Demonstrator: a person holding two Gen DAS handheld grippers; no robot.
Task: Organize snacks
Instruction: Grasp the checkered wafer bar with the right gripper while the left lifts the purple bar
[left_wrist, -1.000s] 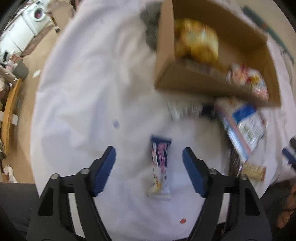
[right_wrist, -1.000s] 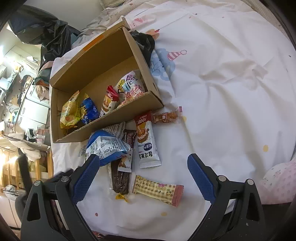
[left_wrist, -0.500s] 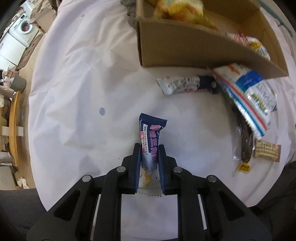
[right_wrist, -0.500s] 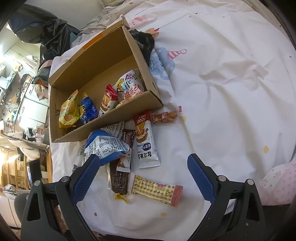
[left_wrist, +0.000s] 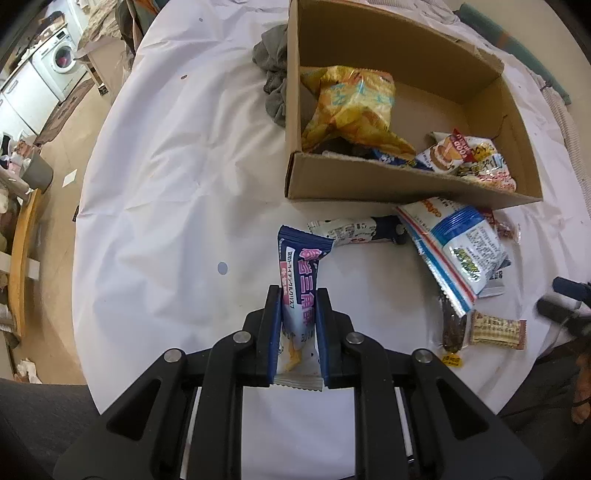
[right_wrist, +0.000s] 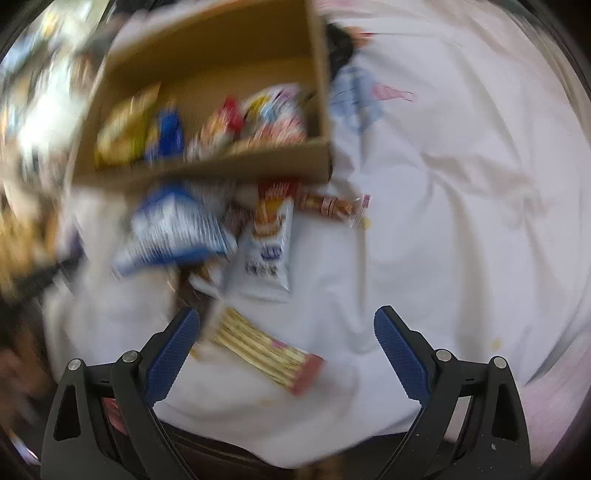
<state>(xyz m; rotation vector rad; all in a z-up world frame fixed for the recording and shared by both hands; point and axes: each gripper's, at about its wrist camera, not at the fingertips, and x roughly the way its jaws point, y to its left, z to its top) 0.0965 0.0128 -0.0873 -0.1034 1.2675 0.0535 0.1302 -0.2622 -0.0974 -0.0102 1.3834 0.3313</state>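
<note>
Navy-wrapped snack bar (left_wrist: 298, 291) clamped lengthwise in left tool (left_wrist: 295, 325), cardboard box (left_wrist: 406, 184) upper right of frame; right tool (right_wrist: 286, 332) gapes wide, holding nothing.

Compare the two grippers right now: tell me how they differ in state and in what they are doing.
The left gripper is shut on the navy snack bar, clamping its lower half; the right gripper is open and holds nothing. The left wrist view is sharp, while the right wrist view is smeared by motion blur. The checkered wafer pack lies on the white cloth between the right gripper's fingers, ungripped. Both have blue pads on black frames.
</note>
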